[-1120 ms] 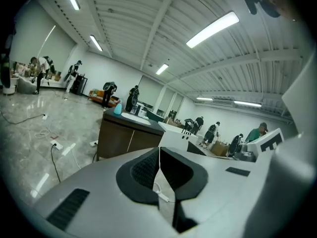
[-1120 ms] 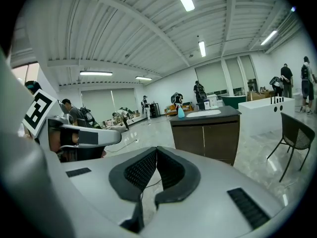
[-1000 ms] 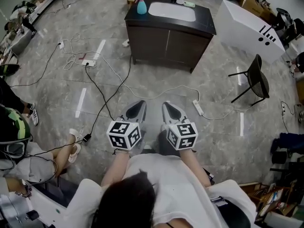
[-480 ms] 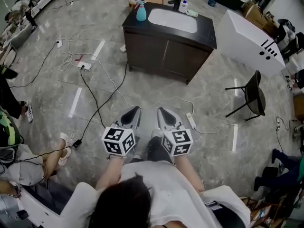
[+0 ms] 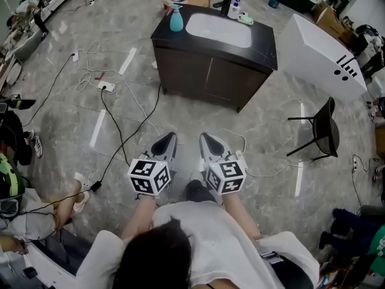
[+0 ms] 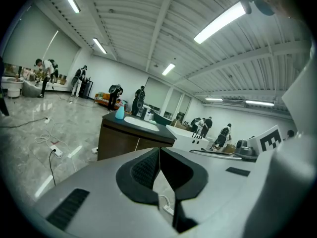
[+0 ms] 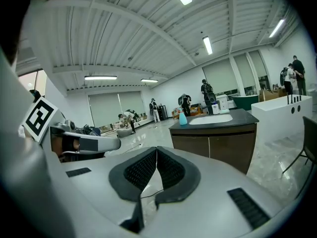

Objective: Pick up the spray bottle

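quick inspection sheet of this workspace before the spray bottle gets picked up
surface: dark countertop with a white sink, on a cabinet well ahead of the grippers
job's things: blue spray bottle upright at the countertop's far left corner, untouched
clutter: white bottle and small green item behind the sink
grippers: left gripper and right gripper both shut, empty, side by side, pointing at the cabinet
cables: black cable and power strip on the floor, left of the way ahead
surroundings: black chair, white tub, seated person at the left edge
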